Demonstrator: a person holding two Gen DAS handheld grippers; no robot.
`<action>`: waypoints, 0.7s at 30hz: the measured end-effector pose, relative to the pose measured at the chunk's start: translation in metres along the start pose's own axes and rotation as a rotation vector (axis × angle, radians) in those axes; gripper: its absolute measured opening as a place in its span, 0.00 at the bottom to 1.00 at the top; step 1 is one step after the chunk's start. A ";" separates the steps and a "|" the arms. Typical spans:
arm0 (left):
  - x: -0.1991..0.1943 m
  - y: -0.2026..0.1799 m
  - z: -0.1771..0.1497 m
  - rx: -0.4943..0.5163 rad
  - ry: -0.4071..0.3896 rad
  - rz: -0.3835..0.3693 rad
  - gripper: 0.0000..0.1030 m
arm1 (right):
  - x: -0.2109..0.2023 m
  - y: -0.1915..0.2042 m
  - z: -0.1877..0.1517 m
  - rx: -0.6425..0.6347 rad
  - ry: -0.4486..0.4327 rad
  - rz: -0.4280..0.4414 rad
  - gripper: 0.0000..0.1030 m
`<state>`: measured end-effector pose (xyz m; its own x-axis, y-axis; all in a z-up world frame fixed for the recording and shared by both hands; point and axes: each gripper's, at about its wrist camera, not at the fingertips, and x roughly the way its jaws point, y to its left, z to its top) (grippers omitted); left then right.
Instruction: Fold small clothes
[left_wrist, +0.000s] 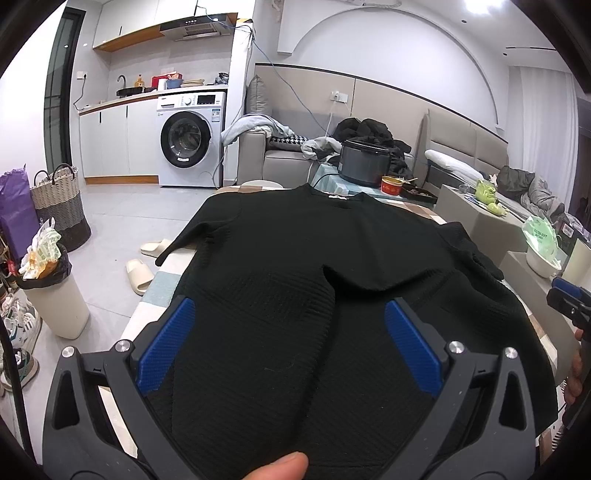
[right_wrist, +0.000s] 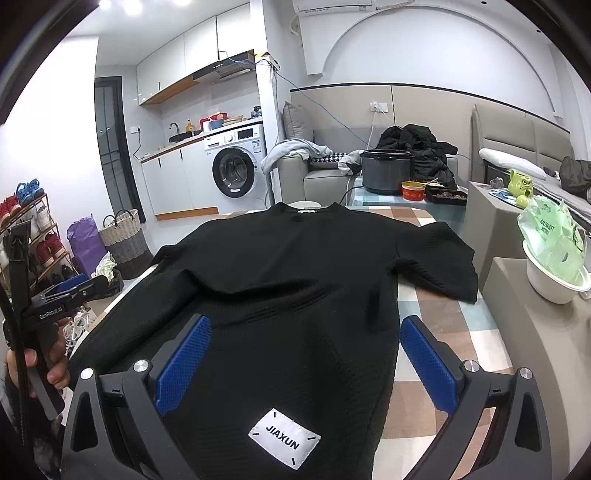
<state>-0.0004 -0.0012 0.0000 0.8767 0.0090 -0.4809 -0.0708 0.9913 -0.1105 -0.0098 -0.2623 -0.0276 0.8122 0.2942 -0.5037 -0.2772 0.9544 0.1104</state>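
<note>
A black short-sleeved knit top lies spread flat on the checked table, collar at the far end; it also shows in the right wrist view. A white JIAXUN label sits near its hem. My left gripper is open over the hem's left part, blue pads wide apart. My right gripper is open over the hem's right part, blue pads apart. Each gripper shows at the edge of the other's view: the right one and the left one.
A rice cooker and a red bowl stand beyond the collar. A white bowl with a green bag sits on a side surface at right. A bin, slippers and a woven basket are on the floor at left.
</note>
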 end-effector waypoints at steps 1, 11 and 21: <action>0.000 0.000 0.000 -0.001 0.000 0.000 0.99 | 0.001 0.000 0.000 -0.003 -0.001 0.001 1.00; 0.000 0.000 0.001 -0.002 0.001 0.000 0.99 | 0.001 0.000 0.000 -0.005 0.002 0.001 1.00; 0.000 0.000 0.000 -0.002 0.000 0.001 0.99 | -0.001 0.002 0.000 -0.003 0.004 -0.002 1.00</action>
<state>-0.0003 -0.0011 0.0005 0.8768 0.0104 -0.4808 -0.0730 0.9911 -0.1117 -0.0110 -0.2605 -0.0270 0.8104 0.2924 -0.5077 -0.2776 0.9547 0.1069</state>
